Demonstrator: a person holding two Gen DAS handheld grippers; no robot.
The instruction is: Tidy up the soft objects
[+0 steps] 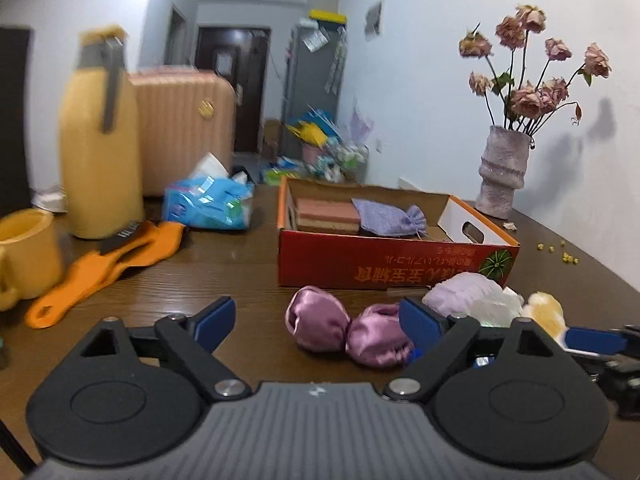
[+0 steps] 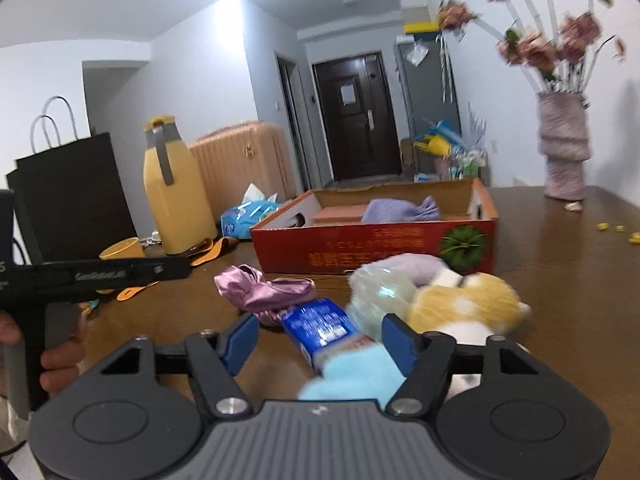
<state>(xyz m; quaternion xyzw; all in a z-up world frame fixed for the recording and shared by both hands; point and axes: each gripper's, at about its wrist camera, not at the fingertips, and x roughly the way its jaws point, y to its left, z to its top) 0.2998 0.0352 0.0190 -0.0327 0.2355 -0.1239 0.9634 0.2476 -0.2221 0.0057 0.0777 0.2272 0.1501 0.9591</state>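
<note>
Dark wood-grain desk (image 1: 224,264). Left tool (image 1: 316,320) released, jaws wide around glossy pink satin scrunchie (image 1: 344,330), untouched. Right tool (image 2: 318,340) released over blue foil packet (image 2: 320,326) and fuzzy blue plush (image 2: 356,380). Red cardboard box (image 1: 380,264) ahead, print unreadable.

Blurred yellow jug (image 1: 100,136), flowers (image 2: 548,36)

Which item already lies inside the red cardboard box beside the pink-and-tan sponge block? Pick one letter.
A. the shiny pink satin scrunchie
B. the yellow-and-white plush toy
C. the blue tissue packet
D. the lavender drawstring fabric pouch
D: the lavender drawstring fabric pouch rests in the red cardboard box next to the pink-and-tan sponge block; the other three lie outside it on the table.
</note>
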